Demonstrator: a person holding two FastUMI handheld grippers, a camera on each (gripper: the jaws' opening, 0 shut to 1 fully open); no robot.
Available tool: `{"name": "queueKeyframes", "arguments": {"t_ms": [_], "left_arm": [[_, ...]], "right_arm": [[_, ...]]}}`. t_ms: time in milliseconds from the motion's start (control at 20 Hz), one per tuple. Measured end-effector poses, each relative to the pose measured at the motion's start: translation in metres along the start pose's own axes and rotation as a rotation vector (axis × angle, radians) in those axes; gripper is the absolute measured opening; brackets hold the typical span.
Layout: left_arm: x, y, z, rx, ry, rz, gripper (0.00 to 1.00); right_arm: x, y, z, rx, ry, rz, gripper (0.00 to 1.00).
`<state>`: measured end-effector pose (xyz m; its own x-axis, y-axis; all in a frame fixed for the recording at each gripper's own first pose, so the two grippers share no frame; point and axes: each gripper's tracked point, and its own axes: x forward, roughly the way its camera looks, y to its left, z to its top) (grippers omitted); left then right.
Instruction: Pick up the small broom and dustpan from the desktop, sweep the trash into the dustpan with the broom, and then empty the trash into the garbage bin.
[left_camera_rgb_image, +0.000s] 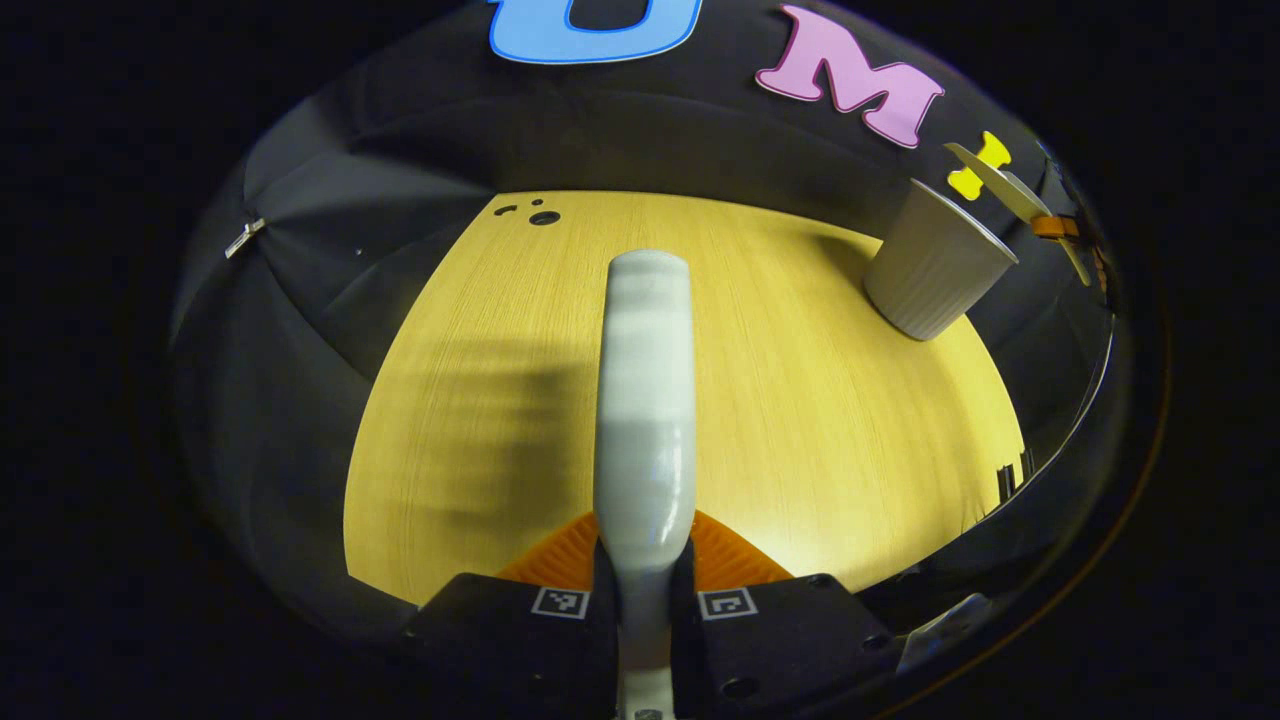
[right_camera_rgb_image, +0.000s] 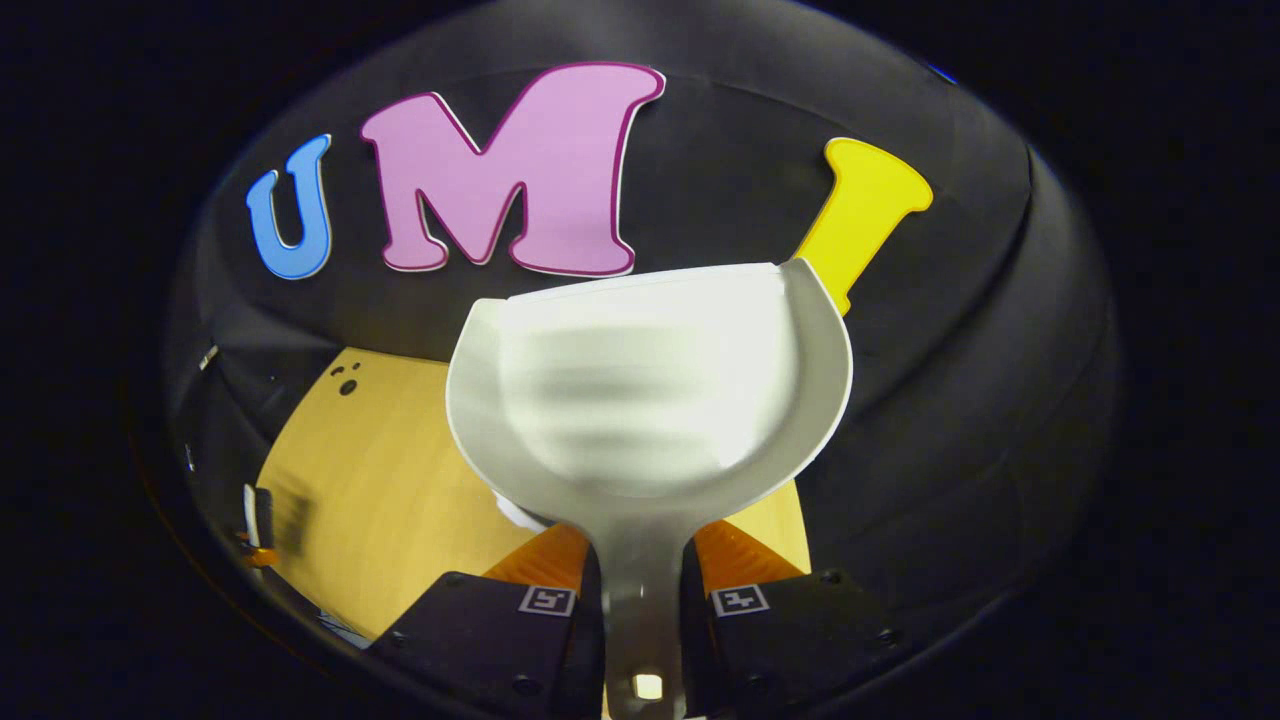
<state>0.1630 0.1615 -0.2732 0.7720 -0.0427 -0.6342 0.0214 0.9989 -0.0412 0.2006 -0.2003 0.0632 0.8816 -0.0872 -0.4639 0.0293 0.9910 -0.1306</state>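
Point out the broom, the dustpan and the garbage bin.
broom (left_camera_rgb_image: 645, 400): left gripper view, middle of its handle.
dustpan (right_camera_rgb_image: 640, 400): right gripper view, inside of its scoop.
garbage bin (left_camera_rgb_image: 930, 270): left gripper view, its side wall.

L gripper view looks down on desktop (left_camera_rgb_image: 800, 420); R gripper view faces wall; both share desktop

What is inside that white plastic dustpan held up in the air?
The white plastic dustpan, gripped by the right gripper, shows a bare scoop with no trash visible. It covers part of the wooden desktop beneath.
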Motion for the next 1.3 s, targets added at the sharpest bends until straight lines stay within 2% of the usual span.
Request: {"name": "queueKeyframes", "arguments": {"t_ms": [100, 200, 350, 400, 450, 500, 700, 1000, 1300], "left_arm": [[-0.001, -0.012, -0.002, -0.015, -0.01, -0.015, 0.25], [0.001, -0.022, -0.008, -0.031, -0.007, -0.037, 0.25], [0.006, -0.034, -0.02, -0.071, 0.007, -0.057, 0.25], [0.007, -0.035, -0.023, -0.072, 0.011, -0.054, 0.25], [0.007, -0.036, -0.028, -0.065, 0.014, -0.048, 0.25], [0.009, -0.037, -0.031, -0.054, 0.015, -0.045, 0.25], [0.015, -0.037, -0.041, -0.002, 0.035, -0.029, 0.25], [0.018, -0.036, -0.042, 0.012, 0.03, -0.015, 0.25], [0.039, -0.036, -0.047, 0.027, 0.063, -0.003, 0.25]], "right_arm": [[-0.016, 0.02, -0.01, 0.054, -0.014, 0.044, 0.31], [-0.033, 0.042, -0.019, 0.107, -0.022, 0.102, 0.36], [-0.053, 0.079, -0.041, 0.131, -0.013, 0.172, 0.31], [-0.057, 0.091, -0.051, 0.128, -0.002, 0.189, 0.34], [-0.06, 0.103, -0.063, 0.124, 0.009, 0.207, 0.31], [-0.064, 0.117, -0.073, 0.123, 0.017, 0.228, 0.34], [-0.073, 0.176, -0.123, 0.141, 0.073, 0.324, 0.34], [-0.071, 0.238, -0.21, 0.095, 0.172, 0.378, 0.34], [-0.044, 0.253, -0.298, 0.041, 0.303, 0.325, 0.34]]}}
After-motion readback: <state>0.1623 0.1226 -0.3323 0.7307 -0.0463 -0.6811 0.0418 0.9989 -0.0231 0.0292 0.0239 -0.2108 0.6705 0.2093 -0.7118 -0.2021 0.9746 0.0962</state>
